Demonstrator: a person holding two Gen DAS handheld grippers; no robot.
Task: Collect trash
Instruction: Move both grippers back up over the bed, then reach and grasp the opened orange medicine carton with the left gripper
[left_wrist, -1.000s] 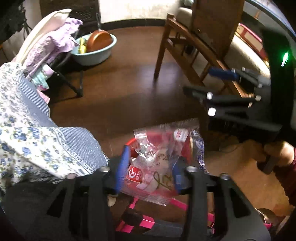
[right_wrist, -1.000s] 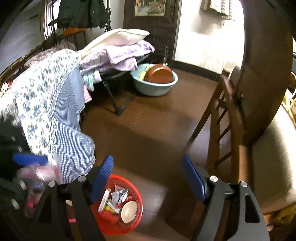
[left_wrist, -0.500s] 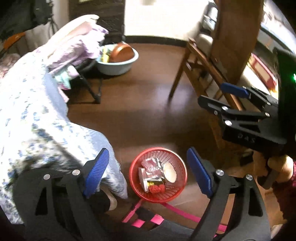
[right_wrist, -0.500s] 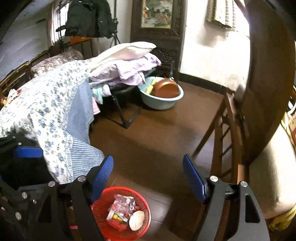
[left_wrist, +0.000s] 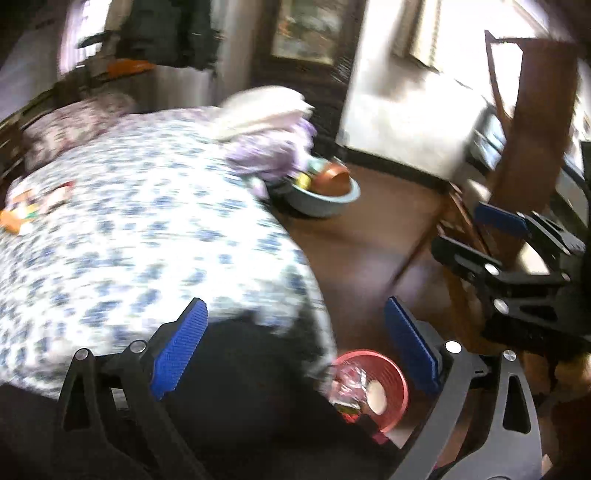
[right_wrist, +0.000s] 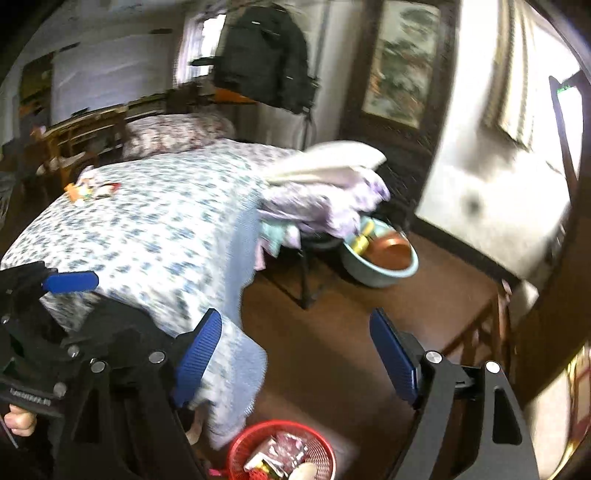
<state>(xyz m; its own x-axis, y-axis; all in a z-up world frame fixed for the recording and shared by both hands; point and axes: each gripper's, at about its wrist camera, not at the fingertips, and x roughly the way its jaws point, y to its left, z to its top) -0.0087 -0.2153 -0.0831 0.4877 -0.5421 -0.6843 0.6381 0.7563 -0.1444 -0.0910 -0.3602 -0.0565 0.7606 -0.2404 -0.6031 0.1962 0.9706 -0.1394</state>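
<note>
My bed with flowered cover fills the room; both my tongs are opening, nothing between. Only the right view shows the hanging jacket sharply.

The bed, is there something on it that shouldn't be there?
Yes. A few bright wrappers lie loose on the flowered bedspread, far from the red basket on the floor that already holds other trash. They look out of place, though too blurred to tell exactly what they are.
</note>
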